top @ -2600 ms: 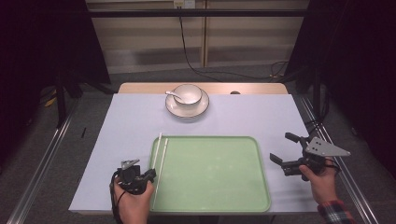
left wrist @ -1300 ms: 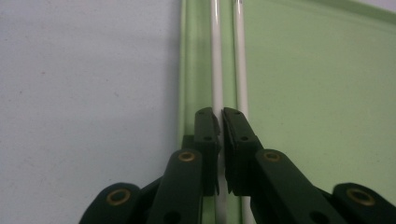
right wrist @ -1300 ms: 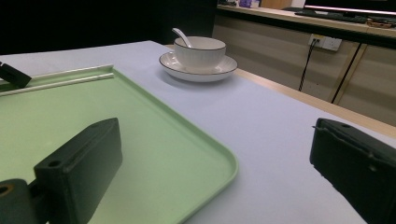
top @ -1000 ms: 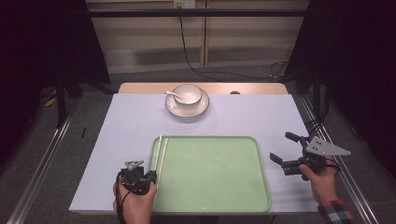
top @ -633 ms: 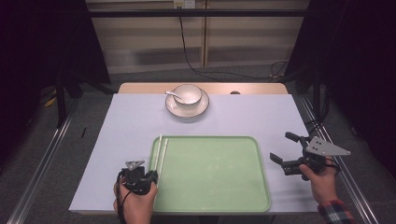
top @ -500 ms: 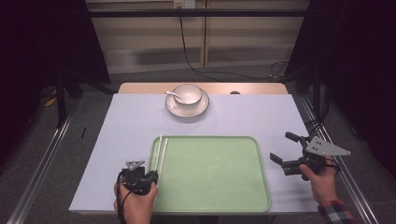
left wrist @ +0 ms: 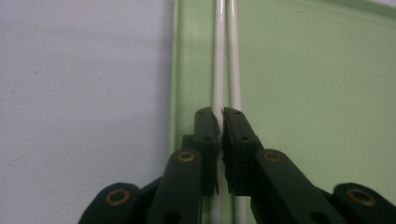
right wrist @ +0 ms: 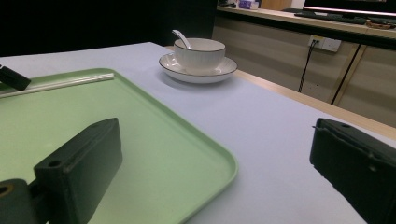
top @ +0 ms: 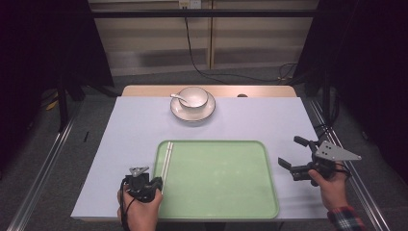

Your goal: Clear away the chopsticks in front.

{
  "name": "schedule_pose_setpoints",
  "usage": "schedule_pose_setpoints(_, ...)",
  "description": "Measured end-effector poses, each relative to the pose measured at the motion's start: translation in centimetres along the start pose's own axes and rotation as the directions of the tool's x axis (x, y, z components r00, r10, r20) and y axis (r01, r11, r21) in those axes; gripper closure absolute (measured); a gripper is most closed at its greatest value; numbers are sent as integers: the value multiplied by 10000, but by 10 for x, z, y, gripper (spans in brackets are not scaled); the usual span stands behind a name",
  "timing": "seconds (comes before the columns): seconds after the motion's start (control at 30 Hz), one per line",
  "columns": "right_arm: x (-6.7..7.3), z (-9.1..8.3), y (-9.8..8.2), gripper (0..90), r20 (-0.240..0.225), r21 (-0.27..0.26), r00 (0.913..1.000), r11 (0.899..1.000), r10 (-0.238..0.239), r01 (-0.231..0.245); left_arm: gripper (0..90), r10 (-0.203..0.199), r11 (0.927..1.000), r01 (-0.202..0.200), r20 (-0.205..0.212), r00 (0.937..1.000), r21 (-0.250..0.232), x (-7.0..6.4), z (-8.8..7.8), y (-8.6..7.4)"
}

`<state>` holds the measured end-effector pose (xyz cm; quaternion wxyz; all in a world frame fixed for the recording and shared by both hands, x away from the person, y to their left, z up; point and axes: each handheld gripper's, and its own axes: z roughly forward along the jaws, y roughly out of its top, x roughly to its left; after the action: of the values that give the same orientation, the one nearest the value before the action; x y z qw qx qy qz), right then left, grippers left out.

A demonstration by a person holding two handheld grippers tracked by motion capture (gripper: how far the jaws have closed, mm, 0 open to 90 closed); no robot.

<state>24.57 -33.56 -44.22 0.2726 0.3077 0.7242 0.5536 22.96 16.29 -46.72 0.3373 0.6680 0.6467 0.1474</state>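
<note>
Since a moment ago the pair of thin white chopsticks (left wrist: 223, 56) has shifted from the rim to lie flat along the left edge inside the pale green plastic tray (top: 221, 202). My left gripper (left wrist: 219, 122) is pinched nearly closed over them. My right gripper (top: 294, 156) hovers wide open beside the tray's right edge, holding nothing.

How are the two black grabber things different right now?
The left gripper has its jaws nearly together over the white chopsticks at the left edge of the green tray; the right gripper has its jaws wide apart with nothing between them. The left gripper sits over the tray; the right gripper sits beside it, off the right edge. Both are black, each held in a hand.
</note>
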Motion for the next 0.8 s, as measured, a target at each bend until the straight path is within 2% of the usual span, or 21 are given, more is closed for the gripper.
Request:
schedule_pose_setpoints(0.33,0,0,0,15,6,-10,10000,10000,-43,43,809,-148,9999,149,130,9998,-84,0,2,1)
schedule_pose_setpoints(0.37,0,0,0,15,54,-42,10000,10000,16,-16,802,-13,10000,13,91,10000,-84,1,2,2)
schedule_pose_setpoints(0.43,0,0,0,16,-19,-45,10000,10000,12,-12,769,2,9997,1,129,9999,-245,1,2,3)
schedule_pose_setpoints(0.47,0,0,0,15,107,-154,9999,9999,34,-32,754,31,9995,-27,117,9999,-317,0,3,4)
schedule_pose_setpoints(0.6,0,0,0,15,2,-45,10000,10000,22,-22,692,121,9984,-102,356,9993,-550,1,3,11)
schedule_pose_setpoints(0.8,0,0,1,15,17,-70,10000,9999,79,-78,587,346,9931,-283,536,9980,-1138,2,6,25)
